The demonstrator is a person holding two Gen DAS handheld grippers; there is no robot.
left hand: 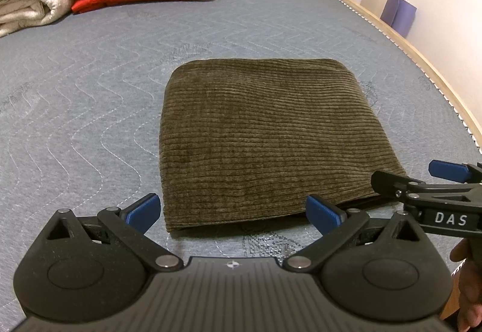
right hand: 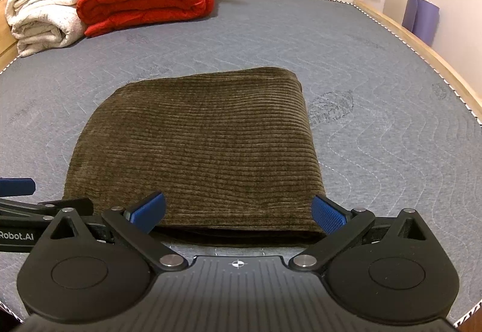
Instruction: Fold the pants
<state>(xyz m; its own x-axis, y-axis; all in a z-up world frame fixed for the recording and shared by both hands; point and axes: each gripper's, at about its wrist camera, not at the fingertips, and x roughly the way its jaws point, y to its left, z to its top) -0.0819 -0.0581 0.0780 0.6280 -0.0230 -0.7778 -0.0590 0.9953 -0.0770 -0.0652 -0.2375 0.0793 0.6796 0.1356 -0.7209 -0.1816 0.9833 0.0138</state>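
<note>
Here, folded pants [left hand: 265,139] on mattress [left hand: 90,85]

We see the pants [left hand: 265,139] as an olive-brown corduroy bundle — folded into a compact, roughly square stack lying flat on the mattress. The ribs run crosswise across the top layer, which is smooth and unwrinkled. Straight ahead of the left claw [left hand: 233,213] the near edge sits just beyond the fingertips, its layered open side facing us. From the right claw [right hand: 238,213] the same near edge lies between the spread fingers — a dark seam shows under the top layer, while the far edge is rounded.
</note>
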